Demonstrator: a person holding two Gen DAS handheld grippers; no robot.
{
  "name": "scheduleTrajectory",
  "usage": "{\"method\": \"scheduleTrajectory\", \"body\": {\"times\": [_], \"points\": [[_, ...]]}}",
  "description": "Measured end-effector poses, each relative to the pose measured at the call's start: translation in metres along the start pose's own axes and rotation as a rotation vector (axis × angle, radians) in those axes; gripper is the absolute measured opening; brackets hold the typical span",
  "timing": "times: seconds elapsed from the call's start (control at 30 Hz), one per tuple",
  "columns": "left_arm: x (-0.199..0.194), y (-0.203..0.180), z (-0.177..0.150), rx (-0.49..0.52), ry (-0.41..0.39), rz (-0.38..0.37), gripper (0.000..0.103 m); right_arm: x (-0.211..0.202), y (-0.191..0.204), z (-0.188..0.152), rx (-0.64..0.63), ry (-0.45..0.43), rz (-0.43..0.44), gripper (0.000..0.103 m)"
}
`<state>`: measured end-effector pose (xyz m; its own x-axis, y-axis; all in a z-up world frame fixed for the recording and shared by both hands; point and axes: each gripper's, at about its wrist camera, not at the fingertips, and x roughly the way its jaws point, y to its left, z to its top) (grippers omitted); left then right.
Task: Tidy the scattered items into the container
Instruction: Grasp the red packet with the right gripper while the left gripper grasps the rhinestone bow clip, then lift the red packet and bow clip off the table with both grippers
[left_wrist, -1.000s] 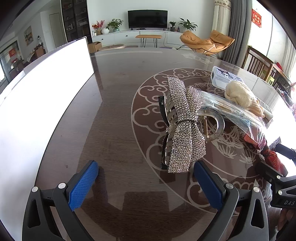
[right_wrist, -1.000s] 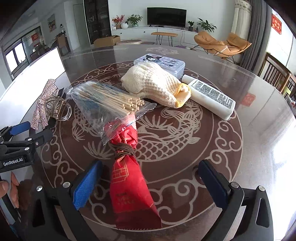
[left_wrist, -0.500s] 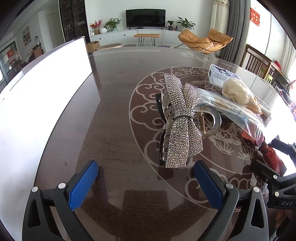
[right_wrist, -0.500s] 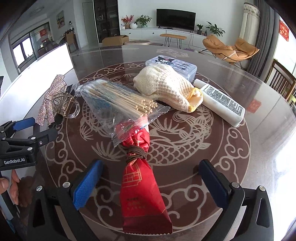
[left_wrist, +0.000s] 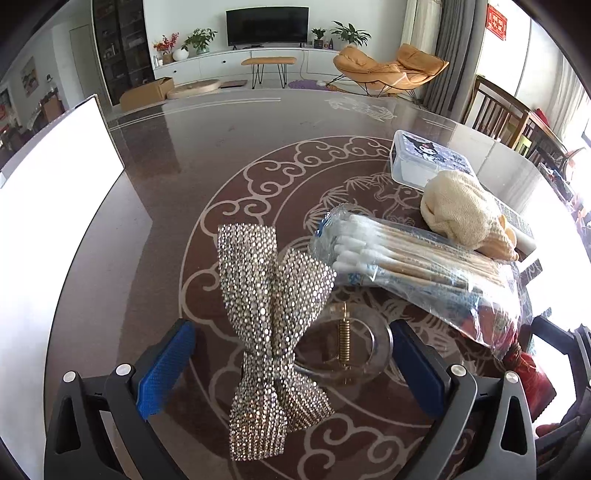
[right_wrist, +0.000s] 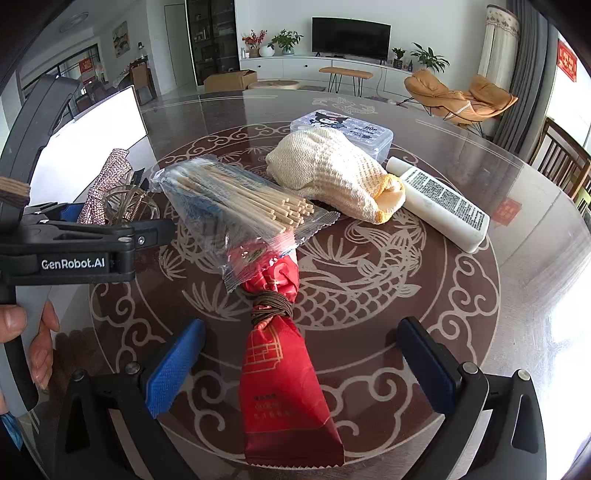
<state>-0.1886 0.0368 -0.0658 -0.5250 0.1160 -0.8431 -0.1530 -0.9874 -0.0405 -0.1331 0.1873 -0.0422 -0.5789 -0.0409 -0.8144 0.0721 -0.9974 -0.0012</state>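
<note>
A rhinestone bow hair claw (left_wrist: 271, 325) lies on the dark patterned table, between the open fingers of my left gripper (left_wrist: 291, 354); it also shows in the right wrist view (right_wrist: 107, 192). A red snack packet (right_wrist: 280, 376) lies between the open fingers of my right gripper (right_wrist: 303, 365). A clear bag of cotton swabs (right_wrist: 236, 203) overlaps the packet's far end and shows in the left wrist view (left_wrist: 413, 266). A white container (left_wrist: 48, 206) stands at the left.
A cream knitted glove (right_wrist: 332, 173), a white bottle (right_wrist: 439, 203) and a clear Kuromi box (right_wrist: 340, 129) lie further back on the table (right_wrist: 517, 295). The left gripper's body (right_wrist: 74, 251) is at the right view's left edge. Chairs stand at the right.
My left gripper has moved forward so the hair claw now lies between its fingers. My right gripper has moved forward over the red packet. Both stay open.
</note>
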Motion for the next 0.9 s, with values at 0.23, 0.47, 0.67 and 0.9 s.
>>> {"method": "scheduleTrajectory", "body": {"times": [0.23,0.47,0.67,0.9], "points": [[-0.012,0.007,-0.001,-0.001,-0.015,-0.051,0.055,-0.005,-0.001,-0.003,0.002,-0.027,0.015,0.078],[-0.05,0.006,-0.058,0.106,0.026,-0.099,0.055,-0.025,0.009,-0.023,-0.072,-0.059,0.058,0.031],[-0.067,0.005,-0.089,0.113,0.002,-0.045,0.065,-0.055,0.007,-0.064,-0.115,-0.052,0.074,0.034],[-0.059,0.01,-0.092,0.099,-0.019,-0.004,0.096,-0.052,-0.003,-0.06,-0.093,-0.048,0.075,0.059]]}}
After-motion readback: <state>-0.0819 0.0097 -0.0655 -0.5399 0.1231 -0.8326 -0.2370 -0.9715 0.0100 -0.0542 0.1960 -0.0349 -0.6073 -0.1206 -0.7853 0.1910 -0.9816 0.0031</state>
